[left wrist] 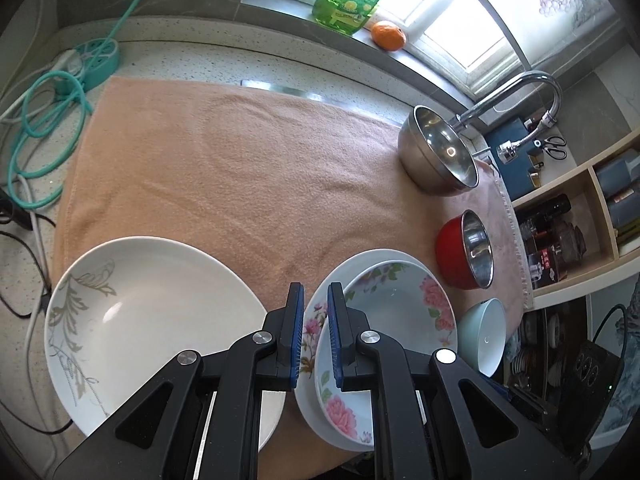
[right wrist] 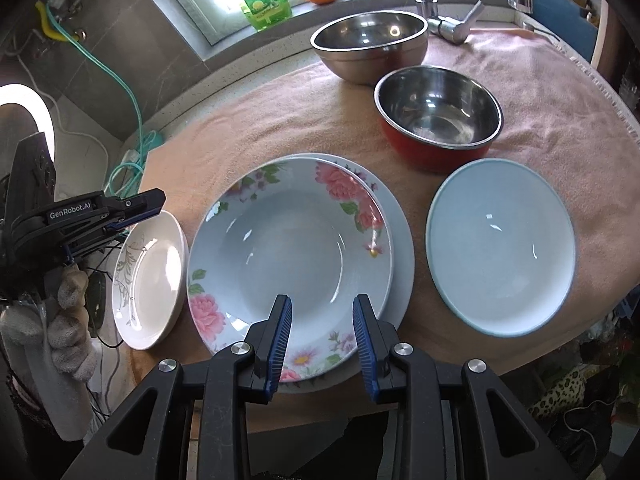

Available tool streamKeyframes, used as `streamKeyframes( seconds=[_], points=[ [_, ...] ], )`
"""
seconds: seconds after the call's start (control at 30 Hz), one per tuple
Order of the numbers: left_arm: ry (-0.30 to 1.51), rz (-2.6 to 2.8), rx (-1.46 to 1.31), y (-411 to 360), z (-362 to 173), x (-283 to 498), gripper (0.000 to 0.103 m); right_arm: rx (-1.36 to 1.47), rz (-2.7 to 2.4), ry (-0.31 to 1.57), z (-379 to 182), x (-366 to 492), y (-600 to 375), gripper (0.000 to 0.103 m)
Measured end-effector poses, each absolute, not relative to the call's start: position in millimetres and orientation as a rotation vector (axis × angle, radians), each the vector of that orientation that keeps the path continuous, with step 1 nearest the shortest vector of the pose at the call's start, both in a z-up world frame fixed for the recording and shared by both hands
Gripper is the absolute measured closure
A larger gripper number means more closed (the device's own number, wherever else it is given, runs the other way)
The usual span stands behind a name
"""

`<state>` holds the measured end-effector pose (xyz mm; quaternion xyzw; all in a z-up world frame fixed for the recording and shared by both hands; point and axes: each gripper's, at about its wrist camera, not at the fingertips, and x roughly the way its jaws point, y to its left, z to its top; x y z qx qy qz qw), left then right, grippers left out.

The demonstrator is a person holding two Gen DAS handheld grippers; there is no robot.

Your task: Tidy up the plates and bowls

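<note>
The floral plate [right wrist: 288, 256] sits nested on a plain plate [right wrist: 402, 276] mid-towel on the bench [right wrist: 256, 92], the white leaf-pattern plate [right wrist: 150, 280] just left of it. My right tongs [right wrist: 322, 332] hover wide apart and empty over its near rim; I'd straddle that rim squarely before closing. My left tongs [left wrist: 316, 328] are narrow, holding nothing, between the two plates.

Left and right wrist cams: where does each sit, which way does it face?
Left wrist: on the left gripper, facing the towel between the white plate and floral plate; own fingers show.
Right wrist: on the right gripper, above the floral plate; left gripper and gloved hand show.
Shared: plates, bowls, windowsill orange.
</note>
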<state>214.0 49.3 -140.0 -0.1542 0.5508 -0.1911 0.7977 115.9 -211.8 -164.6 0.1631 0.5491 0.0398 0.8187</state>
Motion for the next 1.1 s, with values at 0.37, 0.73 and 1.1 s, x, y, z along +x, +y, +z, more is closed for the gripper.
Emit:
streamKeyframes(
  seconds=[0.37, 0.73, 1.1],
  points=[
    [1.112, -0.258, -0.432, 93, -125, 184, 0.093, 0.321, 0.221, 1.125, -147, 148, -198, 0.074],
    [1.058, -0.062, -0.563, 155, -127, 148, 0.093, 0.298, 0.473, 1.171, -138, 187, -149, 0.074],
    [1.109, 0.049, -0.688, 201, -160, 129, 0.093, 0.295, 0.629, 1.305, -159, 221, -89, 0.074]
  ],
)
